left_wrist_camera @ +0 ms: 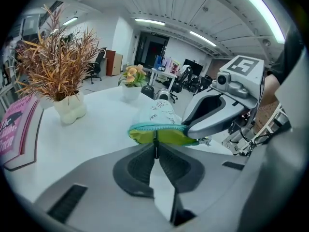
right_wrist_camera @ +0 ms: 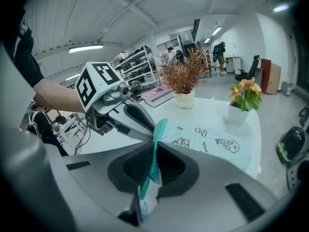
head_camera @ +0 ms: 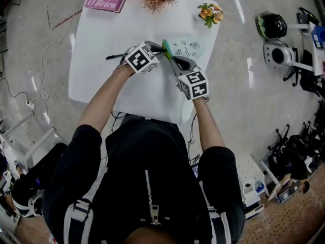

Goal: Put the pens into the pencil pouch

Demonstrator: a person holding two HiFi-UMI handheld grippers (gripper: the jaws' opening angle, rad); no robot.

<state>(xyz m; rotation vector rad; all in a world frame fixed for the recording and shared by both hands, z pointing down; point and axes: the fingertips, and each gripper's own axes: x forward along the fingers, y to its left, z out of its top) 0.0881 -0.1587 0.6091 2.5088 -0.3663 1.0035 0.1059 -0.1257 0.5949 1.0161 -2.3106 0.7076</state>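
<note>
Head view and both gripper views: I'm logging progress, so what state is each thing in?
pencil pouch: mouth open, lining showing.
left gripper: shut on a thin dark pen, tip at the pouch mouth.
right gripper: shut on the pouch's teal rim.
spare pen: lying on the table, outside the pouch.

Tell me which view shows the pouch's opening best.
The left gripper view: it looks straight into the pencil pouch, yellow-green lining gaping under the teal zip, beyond the pen in the left gripper. The right gripper view shows the rim edge-on, pinched by the right gripper. The head view shows only a teal sliver.
</note>
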